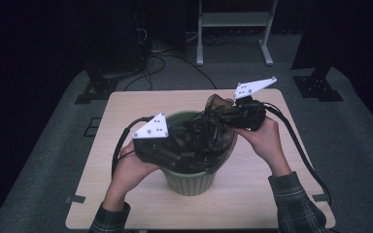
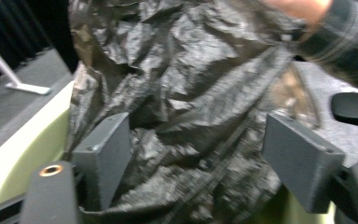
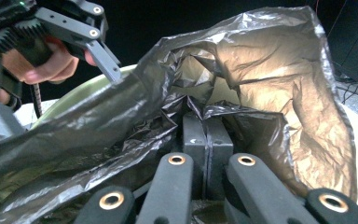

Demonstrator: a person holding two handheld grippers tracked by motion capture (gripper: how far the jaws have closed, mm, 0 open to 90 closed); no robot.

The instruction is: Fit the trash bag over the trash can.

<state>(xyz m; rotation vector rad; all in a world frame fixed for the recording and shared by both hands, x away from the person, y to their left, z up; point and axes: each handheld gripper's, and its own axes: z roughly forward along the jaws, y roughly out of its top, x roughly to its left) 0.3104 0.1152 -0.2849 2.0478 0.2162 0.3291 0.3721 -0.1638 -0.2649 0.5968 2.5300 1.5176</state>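
Right hand-held gripper [image 3: 206, 140] has its two jaws pressed together on a fold of the black plastic bag [image 1: 201, 136], as the right gripper view shows: the pads meet with thin film pinched between them, and the rest of the film billows up beyond them, translucent and brownish where light comes through. In the high view that hand-held gripper [image 1: 223, 116] sits at the far right part of the green bin's [image 1: 189, 182] rim, held by the person's right hand [image 1: 262, 138], with a puff of bag standing up just beyond it. Left hand-held gripper [image 2: 196, 144] stands with its jaws apart at the near left part of the bin's rim; crumpled bag film lies between the two pads, and the pads do not press on it. In the high view it [image 1: 167, 150] lies low over the bin's mouth, gripped by the left hand [image 1: 131, 167], its grey plate tilted above it. The bag sits mostly inside the bin, rumpled and spilling over the rim at the left and the right. The bin stands near the middle of the pale wooden counter [image 1: 252, 194], toward its near edge. Beyond the counter, past the bin, a white metal frame [image 1: 233, 29] stands on the grey floor [image 1: 359, 126].
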